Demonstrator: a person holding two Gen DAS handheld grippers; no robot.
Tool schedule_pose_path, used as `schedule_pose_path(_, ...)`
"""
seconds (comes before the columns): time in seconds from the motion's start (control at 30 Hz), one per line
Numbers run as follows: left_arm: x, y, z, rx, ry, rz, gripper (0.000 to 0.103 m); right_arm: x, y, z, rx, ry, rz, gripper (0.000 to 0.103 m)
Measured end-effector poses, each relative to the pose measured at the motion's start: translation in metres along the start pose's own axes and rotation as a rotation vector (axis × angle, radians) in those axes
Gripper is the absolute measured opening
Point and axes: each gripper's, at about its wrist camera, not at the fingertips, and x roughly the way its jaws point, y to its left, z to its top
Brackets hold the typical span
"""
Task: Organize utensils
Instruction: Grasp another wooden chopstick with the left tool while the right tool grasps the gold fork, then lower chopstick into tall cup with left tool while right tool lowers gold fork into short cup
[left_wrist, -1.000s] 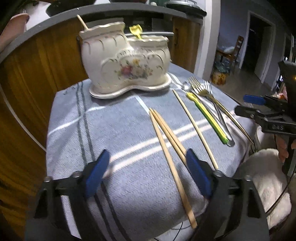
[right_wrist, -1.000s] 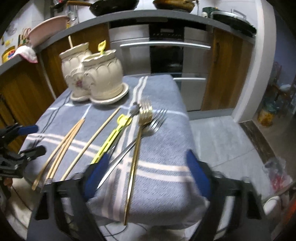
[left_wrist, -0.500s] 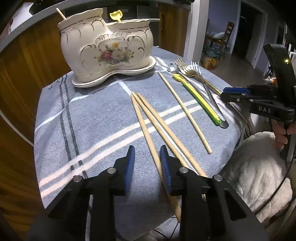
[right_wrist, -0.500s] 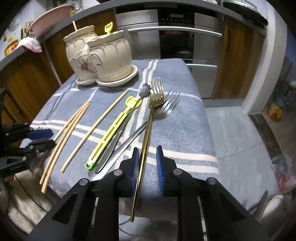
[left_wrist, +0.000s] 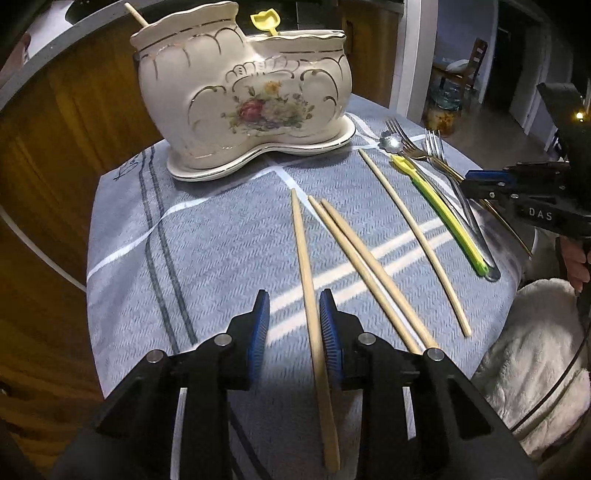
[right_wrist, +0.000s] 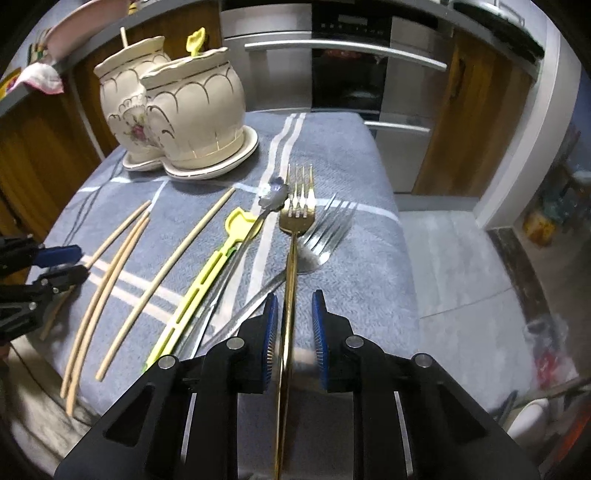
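Note:
Several wooden chopsticks lie on the striped cloth. My left gripper (left_wrist: 294, 332) straddles the leftmost chopstick (left_wrist: 303, 251): its jaws are narrow, the stick runs along the right pad, and a gap shows at the left pad. My right gripper (right_wrist: 295, 332) has its jaws narrow around the handle of the gold fork (right_wrist: 295, 221), with gaps on both sides. Beside the gold fork lie a silver fork (right_wrist: 325, 236), a yellow-green utensil (right_wrist: 207, 280) and a small silver spoon (right_wrist: 273, 194). The cream floral ceramic holder (left_wrist: 243, 99) stands at the back, holding one chopstick and a yellow utensil.
The blue-grey cloth (left_wrist: 184, 240) covers a small table whose edges fall away close on all sides. A white fluffy item (left_wrist: 535, 332) sits by the right edge. Wooden cabinets and an oven (right_wrist: 351, 74) stand behind. The floor is to the right.
Both grippers' jaws went from wide to narrow. Both moved forward over the table: the left now straddles a chopstick, the right the gold fork's handle.

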Motion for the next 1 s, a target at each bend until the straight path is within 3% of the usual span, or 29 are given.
schedule_pose_path(0.13, 0.006, 0.000, 0.009, -0.005, 0.010, -0.028, 0.028, 0.005, -0.005, 0.009, 0.012, 0.020, 0.032, 0.019)
schedule_pose_path(0.2, 0.009, -0.002, 0.012, -0.004, 0.012, -0.038, 0.024, 0.007, -0.006, 0.012, 0.013, 0.026, 0.050, 0.016)
schedule_pose_path(0.27, 0.012, -0.001, 0.018, -0.005, 0.018, -0.047, 0.012, 0.009, -0.007, 0.013, 0.023, 0.028, 0.069, 0.008)
schedule_pose_path(0.33, 0.015, 0.000, 0.021, 0.001, 0.019, -0.046, 0.007, 0.008, -0.007, 0.013, 0.019, 0.025, 0.073, 0.008)
schedule_pose_path(0.67, 0.003, 0.005, 0.023, 0.009, -0.041, -0.069, 0.006, -0.011, -0.010, 0.011, 0.034, -0.050, 0.075, 0.007)
schedule_pose_path(1.0, -0.002, 0.010, 0.017, 0.005, -0.050, -0.070, 0.006, 0.003, -0.008, 0.011, 0.013, 0.032, 0.035, 0.007)
